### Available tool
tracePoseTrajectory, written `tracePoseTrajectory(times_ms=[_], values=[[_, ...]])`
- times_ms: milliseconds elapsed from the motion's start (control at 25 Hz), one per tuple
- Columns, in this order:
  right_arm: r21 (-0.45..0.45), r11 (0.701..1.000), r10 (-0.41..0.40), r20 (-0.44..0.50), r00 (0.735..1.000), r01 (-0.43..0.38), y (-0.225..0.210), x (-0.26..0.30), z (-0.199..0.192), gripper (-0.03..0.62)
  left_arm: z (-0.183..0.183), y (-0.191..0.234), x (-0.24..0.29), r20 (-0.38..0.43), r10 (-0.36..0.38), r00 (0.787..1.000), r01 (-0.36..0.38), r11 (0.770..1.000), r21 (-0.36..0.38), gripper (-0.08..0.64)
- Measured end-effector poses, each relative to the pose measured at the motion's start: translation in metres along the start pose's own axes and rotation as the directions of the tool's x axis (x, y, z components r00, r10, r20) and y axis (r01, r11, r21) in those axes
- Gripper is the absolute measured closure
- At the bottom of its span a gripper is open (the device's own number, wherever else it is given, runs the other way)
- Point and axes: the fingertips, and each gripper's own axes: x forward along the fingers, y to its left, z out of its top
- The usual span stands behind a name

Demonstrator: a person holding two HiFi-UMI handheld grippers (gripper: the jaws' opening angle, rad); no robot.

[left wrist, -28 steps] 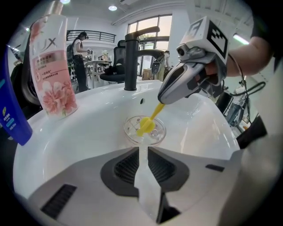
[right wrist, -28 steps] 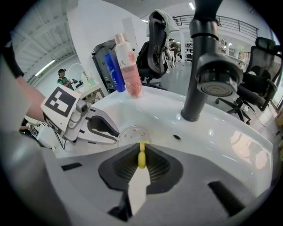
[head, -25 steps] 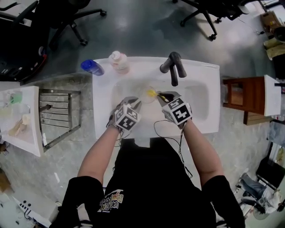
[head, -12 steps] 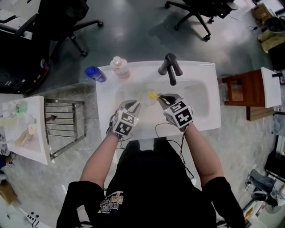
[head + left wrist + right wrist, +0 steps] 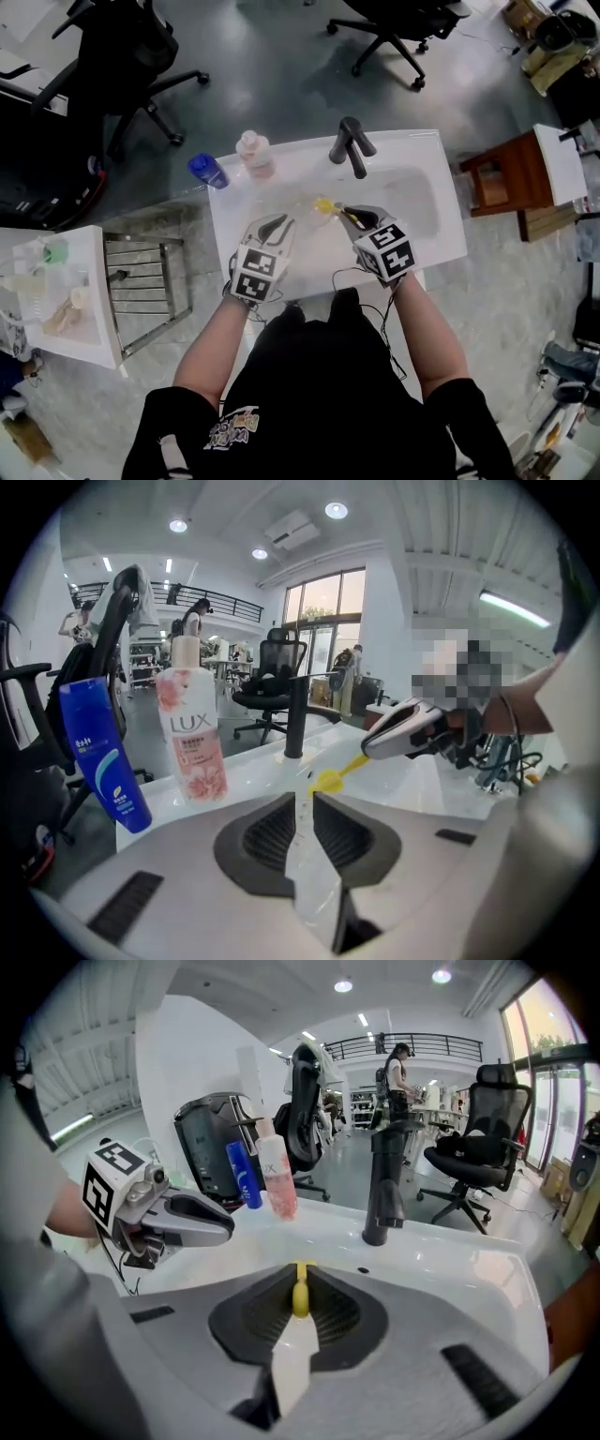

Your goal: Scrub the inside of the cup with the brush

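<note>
Over the white sink [image 5: 431, 234] my left gripper [image 5: 281, 223] is shut on the wall of a clear cup [image 5: 303, 208], which is hard to make out. In the left gripper view a thin clear edge [image 5: 302, 810] sits between the nearly closed jaws. My right gripper [image 5: 345, 214] is shut on a yellow brush [image 5: 323, 204]. Its handle [image 5: 300, 1296] shows between the jaws in the right gripper view. The brush head [image 5: 328, 780] points at the cup's mouth, just beyond the left jaws. Whether it is inside the cup I cannot tell.
A black faucet [image 5: 349, 142] stands at the back of the sink. A pink soap bottle [image 5: 253, 150] and a blue bottle [image 5: 206, 170] stand at its back left corner. A wire rack [image 5: 141, 291] is at the left, a wooden stool [image 5: 497, 183] at the right.
The head view has drifted, so the sink sits a little differently in frame. Both grippers keep the same hold and stance over the basin.
</note>
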Motion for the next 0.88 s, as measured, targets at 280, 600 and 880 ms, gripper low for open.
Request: tracePoseTrajectory(times_ms=[280, 600, 880], values=[[0.065, 0.995, -0.076, 0.095, 0.993, 0.07, 0.013, -0.04, 0.013, 0.555, 0.026, -0.012, -0.025, 0.048, -0.073, 0.996, 0.072, 0.997, 0.015, 0.512], [0.13, 0.984, -0.15, 0.199, 0.969, 0.126, 0.02, -0.088, 0.015, 0.555, 0.047, -0.033, -0.034, 0.075, -0.123, 0.99, 0.118, 0.991, 0.066, 0.52], [0.146, 0.981, -0.165, 0.262, 0.951, 0.13, 0.016, -0.135, 0.001, 0.555, 0.052, -0.071, -0.04, 0.093, -0.119, 0.989, 0.112, 0.991, 0.07, 0.529]])
